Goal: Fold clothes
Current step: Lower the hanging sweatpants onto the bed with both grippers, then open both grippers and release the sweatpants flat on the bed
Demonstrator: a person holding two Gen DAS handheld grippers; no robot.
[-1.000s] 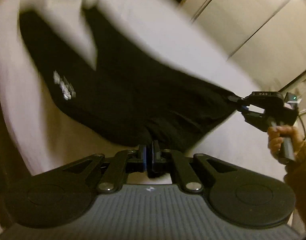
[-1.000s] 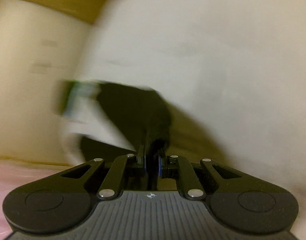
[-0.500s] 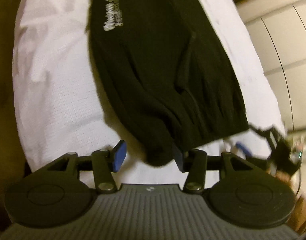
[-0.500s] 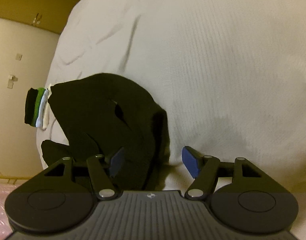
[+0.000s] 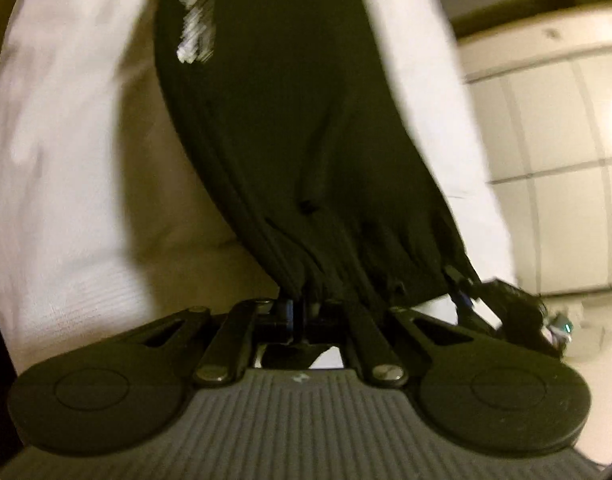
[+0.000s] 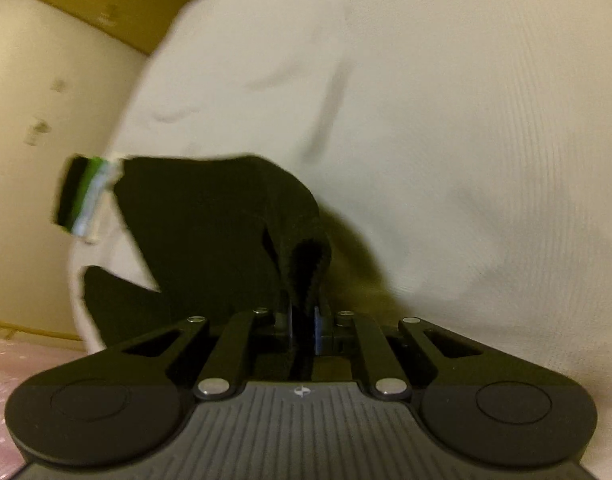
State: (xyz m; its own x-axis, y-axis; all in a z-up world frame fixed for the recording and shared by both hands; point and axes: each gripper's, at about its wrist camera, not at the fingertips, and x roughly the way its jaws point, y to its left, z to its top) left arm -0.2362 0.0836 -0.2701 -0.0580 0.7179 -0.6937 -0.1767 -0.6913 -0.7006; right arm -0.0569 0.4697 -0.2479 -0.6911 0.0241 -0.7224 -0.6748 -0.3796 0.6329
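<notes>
**Gripping the black garment at both near corners**

Holding the black garment (image 5: 306, 128) in both tools, we see our left gripper (image 5: 299, 314) clenched on a bunched fold of its near hem, the blue-lined pads pressed almost together with dark cloth pinched between them. From that pinch the fabric fans away toward 12 o'clock across the white bedsheet (image 5: 73, 168), its pleats gathered tight at the jaws. A blurred white print (image 5: 195, 28) sits on the cloth toward 11 o'clock.

Our right gripper (image 6: 303, 330) is likewise clamped on the same garment (image 6: 209, 232), a thick folded edge standing upright between its narrow-set jaws. In the left wrist view this tool (image 5: 502, 308) shows at 4 o'clock, touching the hem's far corner, though motion blur hides its fingers there.

In the right wrist view the garment spreads toward 10 o'clock over the white sheet (image 6: 446, 140), and a small stack of folded items (image 6: 85, 198), black, green and white, lies at the sheet's edge at 9 o'clock, just beside the black cloth. Pale cabinet doors (image 5: 554, 152) fill the background at 3 o'clock of the left view.
</notes>
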